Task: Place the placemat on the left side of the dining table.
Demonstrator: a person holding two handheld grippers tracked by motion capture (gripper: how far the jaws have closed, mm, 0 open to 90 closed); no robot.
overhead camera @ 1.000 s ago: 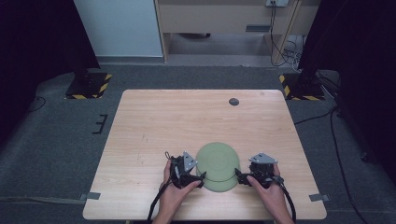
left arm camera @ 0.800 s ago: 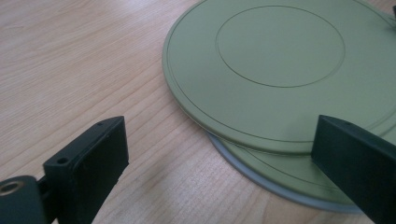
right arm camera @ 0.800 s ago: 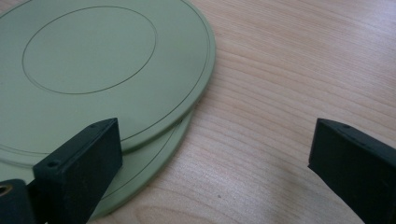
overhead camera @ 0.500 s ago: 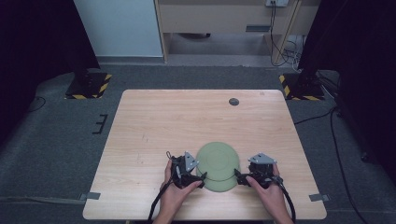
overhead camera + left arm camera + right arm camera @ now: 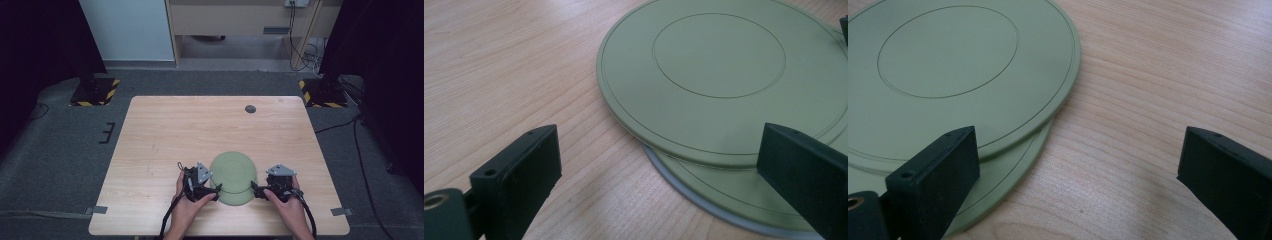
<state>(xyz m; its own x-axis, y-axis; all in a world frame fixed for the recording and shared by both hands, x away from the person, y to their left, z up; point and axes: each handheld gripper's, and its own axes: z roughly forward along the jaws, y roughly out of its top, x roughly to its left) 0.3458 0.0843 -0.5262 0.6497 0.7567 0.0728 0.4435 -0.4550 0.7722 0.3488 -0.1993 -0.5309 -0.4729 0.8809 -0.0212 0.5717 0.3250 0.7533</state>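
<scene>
Left gripper (image 5: 216,188): jaws wide apart, nothing clamped; held in the person's left hand (image 5: 186,207) at the near edge of the table (image 5: 165,130).
Left gripper, own view: one jaw stands over bare wood, the other over the edge of the lower plate; neither pad presses on anything.
Right gripper (image 5: 256,189): jaws spread wide with nothing held; they have just closed a little, and nothing but the plates' rims and wood lies between them. Held in the person's right hand (image 5: 289,210).
Right gripper, own view: one jaw stands over the rim of the plates, the other over bare wood well clear of them.
Upper plate (image 5: 724,75): round, flat, pale green, with a ring groove near the rim and a circle in the middle; lying just ahead of both grippers and between them.
Lower plate (image 5: 744,197): same green, under the upper one and shifted toward the grippers, so a crescent of it shows on the near side.
Stack, high view: plates (image 5: 233,178) sit between the two grippers, each gripper's tips at one side of the rim.
Dark disc (image 5: 250,108): small, round, far beyond the grippers near the table's far edge.
Floor (image 5: 60,150): grey carpet round the table.
</scene>
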